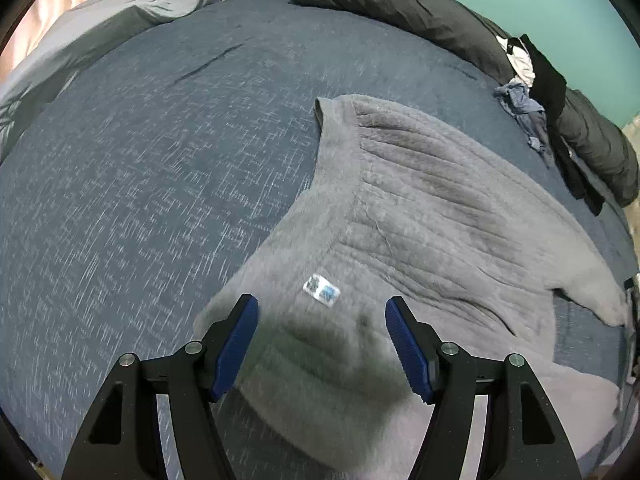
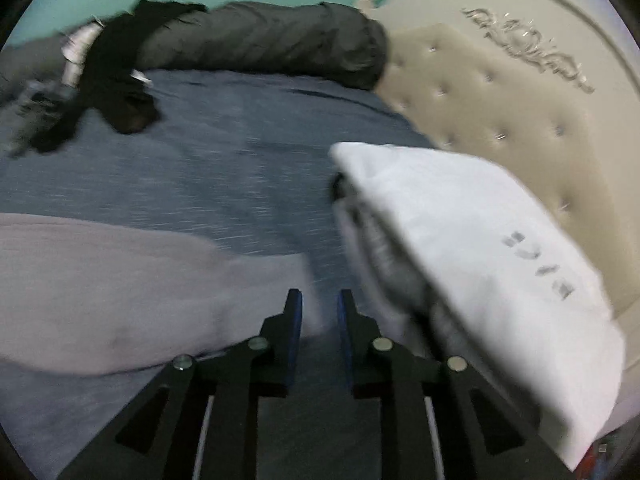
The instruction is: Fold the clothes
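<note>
A grey fleece garment [image 1: 400,208] lies spread on the blue bed cover [image 1: 140,160], with a small label [image 1: 321,290] on its near part. My left gripper [image 1: 322,302] hovers over that near part, jaws wide open, nothing between the blue pads. In the right wrist view the same garment [image 2: 120,280] fills the lower left, and its edge ends right at my right gripper [image 2: 319,294]. The right jaws stand a narrow gap apart and the pads press on nothing; the view is blurred.
A folded white item with grey lettering [image 2: 460,232] tops a stack at the right, beside the padded headboard [image 2: 500,92]. A dark rolled duvet [image 1: 400,4] lines the far edge, with a black garment [image 2: 116,80] and crumpled bluish cloth [image 1: 524,104]. Grey bedding [image 1: 140,4] lies far left.
</note>
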`<state>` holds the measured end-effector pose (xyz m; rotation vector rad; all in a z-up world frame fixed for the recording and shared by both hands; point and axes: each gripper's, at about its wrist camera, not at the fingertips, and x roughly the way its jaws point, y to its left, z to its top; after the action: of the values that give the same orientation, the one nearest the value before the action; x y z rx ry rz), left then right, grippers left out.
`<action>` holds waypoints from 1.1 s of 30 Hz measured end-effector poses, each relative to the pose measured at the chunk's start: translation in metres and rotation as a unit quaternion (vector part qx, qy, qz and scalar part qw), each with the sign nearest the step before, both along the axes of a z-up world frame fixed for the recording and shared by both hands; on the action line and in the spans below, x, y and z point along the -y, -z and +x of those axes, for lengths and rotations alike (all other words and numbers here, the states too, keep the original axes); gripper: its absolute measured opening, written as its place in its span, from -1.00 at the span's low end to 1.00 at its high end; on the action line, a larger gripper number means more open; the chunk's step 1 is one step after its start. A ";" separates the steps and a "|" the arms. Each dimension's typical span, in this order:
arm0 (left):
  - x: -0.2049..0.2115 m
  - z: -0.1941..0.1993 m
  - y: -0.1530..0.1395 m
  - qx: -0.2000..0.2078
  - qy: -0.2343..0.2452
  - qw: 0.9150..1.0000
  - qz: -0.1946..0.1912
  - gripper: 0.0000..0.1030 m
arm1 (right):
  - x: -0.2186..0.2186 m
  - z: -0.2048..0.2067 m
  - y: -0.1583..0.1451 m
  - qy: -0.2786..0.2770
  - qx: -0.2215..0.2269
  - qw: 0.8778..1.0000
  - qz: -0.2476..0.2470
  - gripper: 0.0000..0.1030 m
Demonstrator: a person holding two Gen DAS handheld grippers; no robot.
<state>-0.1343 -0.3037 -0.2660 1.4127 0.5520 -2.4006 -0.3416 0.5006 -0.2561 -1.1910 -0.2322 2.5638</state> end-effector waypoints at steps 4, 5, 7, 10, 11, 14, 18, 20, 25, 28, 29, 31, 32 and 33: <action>0.003 0.023 -0.001 0.003 -0.009 1.000 0.026 0.37 | 0.018 0.038 -0.014 -0.046 0.000 0.996 -0.080 -0.12; 0.004 0.030 0.000 0.004 -0.011 0.999 0.032 0.37 | 0.024 0.049 -0.016 -0.058 0.000 0.994 -0.095 -0.11; 0.005 0.041 0.002 0.005 -0.015 0.999 0.039 0.37 | 0.033 0.071 -0.019 -0.074 0.002 0.990 -0.121 -0.11; 0.005 0.053 0.009 0.009 -0.014 0.999 0.049 0.37 | 0.041 0.104 -0.016 -0.091 0.015 0.983 -0.160 -0.02; 0.004 0.056 0.012 0.009 -0.015 0.999 0.052 0.37 | 0.043 0.116 -0.014 -0.095 0.017 0.981 -0.167 -0.01; 0.003 0.060 0.020 0.015 -0.015 0.998 0.058 0.37 | 0.046 0.153 -0.005 -0.104 0.029 0.977 -0.183 0.04; -0.001 0.063 0.028 0.022 -0.010 0.997 0.073 0.37 | 0.043 0.189 0.005 -0.110 0.043 0.974 -0.193 0.06; -0.003 0.065 0.031 0.024 -0.006 0.997 0.077 0.37 | 0.039 0.209 0.010 -0.110 0.046 0.972 -0.204 0.07; -0.007 0.077 0.029 0.020 -0.007 0.996 0.083 0.37 | 0.024 0.244 0.021 -0.096 0.054 0.970 -0.216 0.08; -0.008 0.086 0.023 0.015 -0.003 0.996 0.083 0.37 | 0.014 0.256 0.023 -0.084 0.051 0.973 -0.210 0.08; -0.008 0.088 0.022 0.015 -0.002 0.996 0.083 0.37 | 0.011 0.259 0.023 -0.080 0.048 0.974 -0.208 0.08; -0.008 0.093 0.020 0.015 -0.001 0.996 0.083 0.37 | 0.002 0.262 0.025 -0.068 0.049 0.974 -0.212 0.09; -0.007 0.096 0.020 0.015 -0.004 0.996 0.085 0.37 | -0.003 0.262 0.025 -0.060 0.049 0.974 -0.211 0.09; -0.006 0.098 0.020 0.014 -0.006 0.996 0.087 0.37 | -0.007 0.263 0.025 -0.051 0.048 0.976 -0.208 0.09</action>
<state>-0.0362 -0.2981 -0.2862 1.5056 0.7775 -2.3678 -0.0788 0.5073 -0.2808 -1.4813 0.2438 2.7305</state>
